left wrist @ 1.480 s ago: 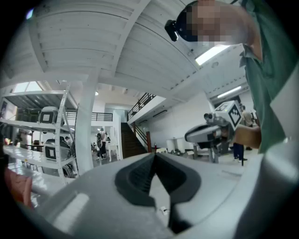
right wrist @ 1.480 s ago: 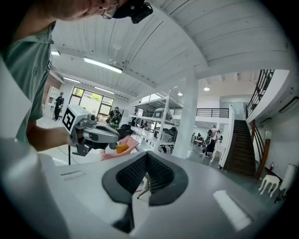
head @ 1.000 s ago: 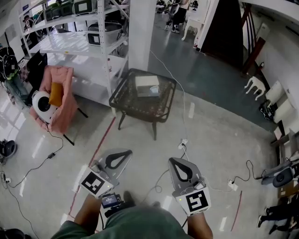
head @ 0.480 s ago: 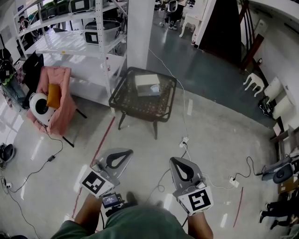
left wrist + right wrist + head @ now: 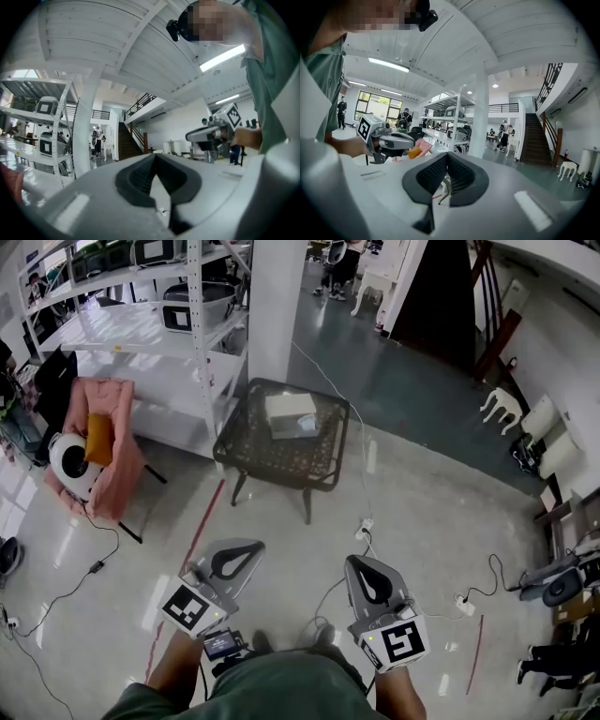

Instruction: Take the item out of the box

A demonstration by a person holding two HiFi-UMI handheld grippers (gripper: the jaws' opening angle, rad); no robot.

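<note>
Grey, glossy floor (image 5: 422, 484) lies between you and the dark mesh table (image 5: 246, 451), which stands well apart from both tongs; a white cable (image 5: 364, 460) trails past the table's right side, and a red tape line (image 5: 204, 526) runs from near its front leg toward you. On the table sits the pale box (image 5: 289, 409); from the head view you cannot tell whether it is open, nor what lies inside it. Behind the table rise a white pillar (image 5: 277, 306) and white shelving (image 5: 141, 329) loaded with bins; to the left stands a pink chair (image 5: 117, 460) with an orange cushion (image 5: 97, 437) on it.

Your left gripper (image 5: 246, 549) and right gripper (image 5: 356, 563) hover side by side over bare floor, low in the head view; each has its jaws closed tip to tip with nothing between them.

The left gripper (image 5: 154, 157) view shows what the head view cannot: a dark staircase (image 5: 131, 140) beyond the pillar, and your other tong out to its right. The right gripper (image 5: 446, 157) view catches the chair and cushion past the left tong, plus a thin table leg through the gap below its closed tips; neither gripper view shows the box.
</note>
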